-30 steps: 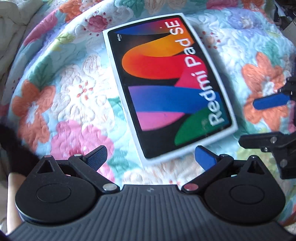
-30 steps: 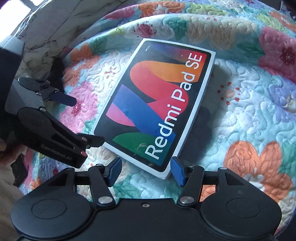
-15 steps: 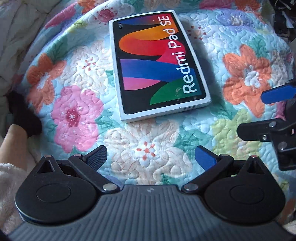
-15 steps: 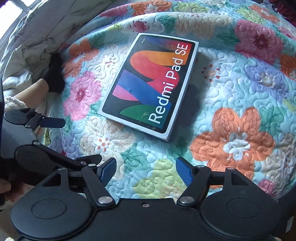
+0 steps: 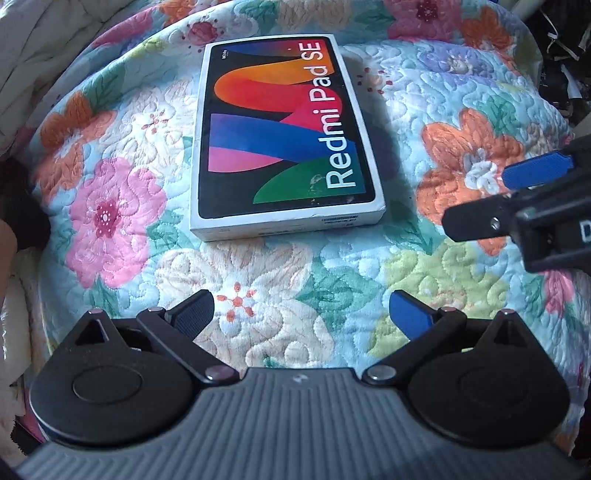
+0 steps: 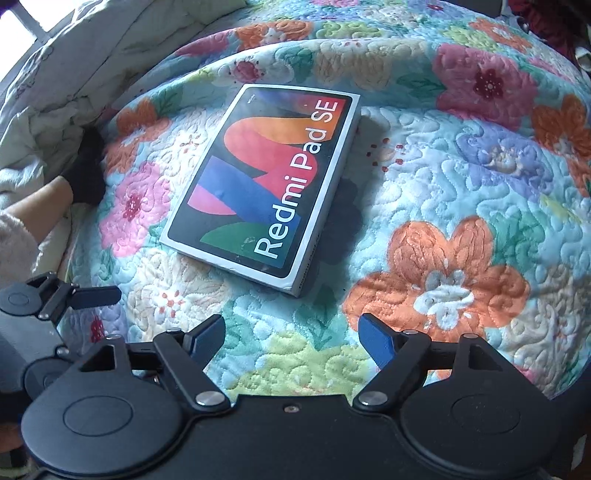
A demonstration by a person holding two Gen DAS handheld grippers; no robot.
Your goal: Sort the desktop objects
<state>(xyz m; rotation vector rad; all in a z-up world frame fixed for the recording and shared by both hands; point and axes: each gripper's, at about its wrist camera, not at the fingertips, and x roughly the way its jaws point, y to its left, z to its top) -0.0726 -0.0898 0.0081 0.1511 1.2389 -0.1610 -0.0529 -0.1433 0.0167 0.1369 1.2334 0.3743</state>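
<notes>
Lying flat ahead of both wide-spread grippers: tablet box, long axis running away, nearer left gripper than right gripper.

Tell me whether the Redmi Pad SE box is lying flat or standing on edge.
Lying flat. The Redmi Pad SE box rests on the floral quilt, printed face up, one white side wall showing along its near edge.

A bed fills both views, covered by a quilted floral bedspread stitched with pink, orange, purple and teal flowers on pale blue. A rumpled off-white duvet is bunched along its far left edge. Bright daylight enters from a window at the upper left corner. Dark clutter sits past the bed's far right side.
</notes>
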